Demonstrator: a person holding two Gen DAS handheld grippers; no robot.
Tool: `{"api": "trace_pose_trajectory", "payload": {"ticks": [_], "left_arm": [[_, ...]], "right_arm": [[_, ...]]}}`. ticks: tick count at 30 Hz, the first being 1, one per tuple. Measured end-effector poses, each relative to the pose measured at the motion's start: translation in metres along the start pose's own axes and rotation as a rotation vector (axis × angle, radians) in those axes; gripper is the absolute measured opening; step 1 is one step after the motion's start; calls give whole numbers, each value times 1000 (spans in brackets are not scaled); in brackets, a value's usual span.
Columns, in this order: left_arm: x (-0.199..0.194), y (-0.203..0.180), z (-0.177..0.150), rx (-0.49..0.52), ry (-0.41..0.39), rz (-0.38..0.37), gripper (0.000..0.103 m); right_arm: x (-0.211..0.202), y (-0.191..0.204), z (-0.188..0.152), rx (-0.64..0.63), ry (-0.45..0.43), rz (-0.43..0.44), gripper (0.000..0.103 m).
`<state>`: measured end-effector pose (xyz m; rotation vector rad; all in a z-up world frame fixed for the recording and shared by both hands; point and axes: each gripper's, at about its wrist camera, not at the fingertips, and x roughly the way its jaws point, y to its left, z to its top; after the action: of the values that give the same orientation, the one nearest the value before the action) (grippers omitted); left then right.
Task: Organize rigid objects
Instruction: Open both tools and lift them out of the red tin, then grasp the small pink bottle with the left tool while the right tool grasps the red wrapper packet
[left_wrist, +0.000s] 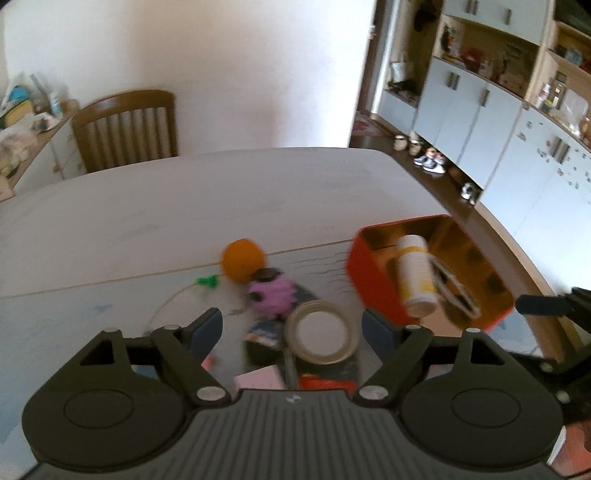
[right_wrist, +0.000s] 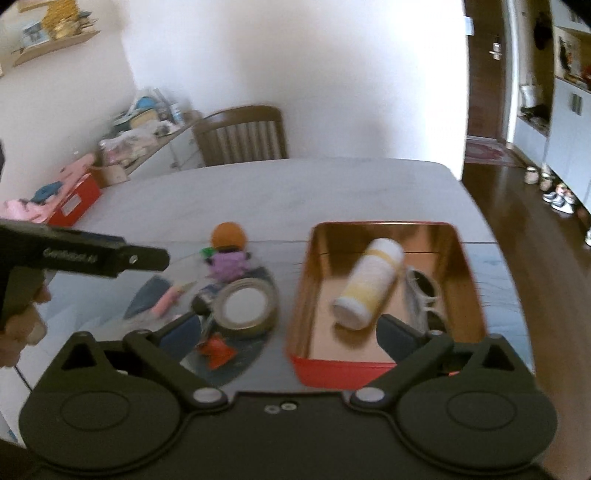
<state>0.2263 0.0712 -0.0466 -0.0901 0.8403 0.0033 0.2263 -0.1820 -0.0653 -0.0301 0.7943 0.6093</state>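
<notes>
A red tin box (left_wrist: 373, 277) (right_wrist: 325, 369) with a gold inside sits on the table. In it lie a white and yellow bottle (left_wrist: 415, 277) (right_wrist: 369, 284) and white-framed sunglasses (left_wrist: 456, 291) (right_wrist: 424, 299). Left of the box lies a pile: a tape roll (left_wrist: 320, 332) (right_wrist: 245, 306), a purple knobbly toy (left_wrist: 271, 295) (right_wrist: 227, 264), an orange ball (left_wrist: 242, 260) (right_wrist: 228, 234), a pink stick (right_wrist: 166, 302) and a red piece (right_wrist: 216, 352). My left gripper (left_wrist: 291, 328) is open above the tape roll. My right gripper (right_wrist: 290, 334) is open above the box's near edge.
A wooden chair (left_wrist: 125, 129) (right_wrist: 242, 134) stands at the table's far side. The table edge curves at the right, with dark floor and white cabinets (left_wrist: 480, 122) beyond. A red box with pink cloth (right_wrist: 70, 203) sits far left. The left gripper's handle (right_wrist: 74, 254) crosses the left of the right wrist view.
</notes>
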Motion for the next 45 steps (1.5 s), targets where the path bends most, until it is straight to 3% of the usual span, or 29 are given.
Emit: {"api": "trace_pose_trajectory", "payload": {"ticks": [12,18,27,35,40,45], "left_arm": [[31,75,-27,-60,42,53,83],[56,96,-40,-72,79,65,83],[88,95,-49,-7,92,51,83],[101,94,-53,-14,111,35,82],[106,91,-53,-6,112,34,65],[106,86,-52,12,96,30,36]], "right_arm": [[48,70,-10,-119,78,29,98],[80,87,-19,-201,126,-18,87],[116,89,-23,-254,207,-35,72],[129,94,-25,-285,253,-46,47],[134,95,-27,-297,269,-45,34],[136,97,-29,-301,265,-45,32]]}}
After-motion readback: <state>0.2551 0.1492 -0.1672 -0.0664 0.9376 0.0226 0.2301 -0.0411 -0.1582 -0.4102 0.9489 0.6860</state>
